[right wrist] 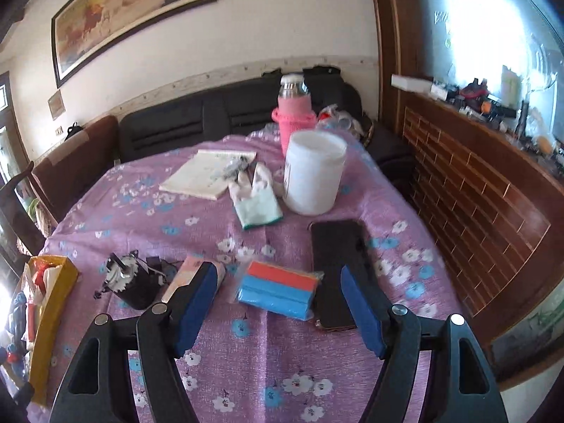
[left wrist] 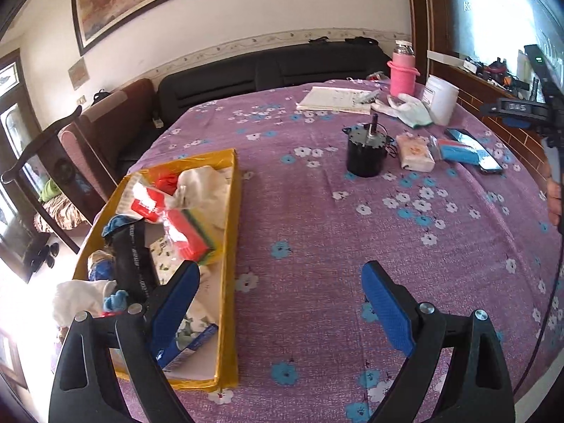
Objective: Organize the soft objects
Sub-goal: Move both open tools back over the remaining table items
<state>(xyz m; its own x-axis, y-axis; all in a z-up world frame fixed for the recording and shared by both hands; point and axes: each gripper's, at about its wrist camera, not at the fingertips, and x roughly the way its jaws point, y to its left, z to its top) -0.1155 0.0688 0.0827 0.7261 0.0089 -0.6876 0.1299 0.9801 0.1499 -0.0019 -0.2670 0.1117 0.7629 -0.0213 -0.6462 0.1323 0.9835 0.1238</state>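
Note:
A yellow box [left wrist: 231,246] on the purple flowered tablecloth holds several soft things: cloths, packed sponges, tissue packs. My left gripper [left wrist: 282,282] is open and empty, hovering beside the box's right wall. My right gripper [right wrist: 278,282] is open and empty just above a wrapped orange-and-blue sponge [right wrist: 278,290], which also shows in the left wrist view [left wrist: 458,151]. A pink tissue pack [right wrist: 183,276] lies left of the sponge, partly behind my left fingertip; it shows too in the left wrist view [left wrist: 416,151]. A white-and-green glove [right wrist: 255,201] lies farther back.
A black motor-like can [right wrist: 132,282] stands left of the tissue pack. A black phone [right wrist: 335,271] lies right of the sponge. A white tub [right wrist: 313,172], pink bottle [right wrist: 294,120] and notepad [right wrist: 208,172] stand at the back. A sofa and wooden cabinet border the table.

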